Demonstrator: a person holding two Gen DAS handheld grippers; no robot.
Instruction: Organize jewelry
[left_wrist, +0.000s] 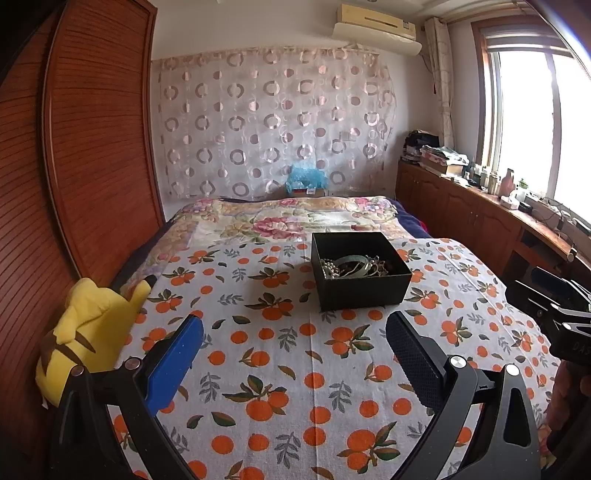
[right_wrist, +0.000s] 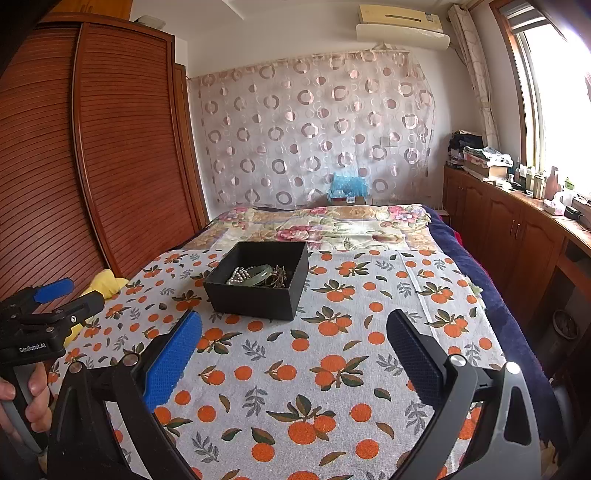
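Black square cardboard box (left_wrist: 360, 273) open on orange-print cloth (left_wrist: 280, 354) over bed, holding pearl strand (right_wrist: 238, 275), pale green bangle (right_wrist: 260, 276), tangled brownish pieces; left gripper (left_wrist: 295, 332) spread wide, empty, short of box; right gripper (right_wrist: 293, 328) likewise wide, empty; yellow plush toy (left_wrist: 86, 325) at left edge

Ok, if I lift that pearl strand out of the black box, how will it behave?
The pearl strand would probably hang limp and swing. It lies heaped against the green bangle and brownish pieces, so it may drag those along. Round beads could slip, so pinch firmly. The black box looks light and might shift.
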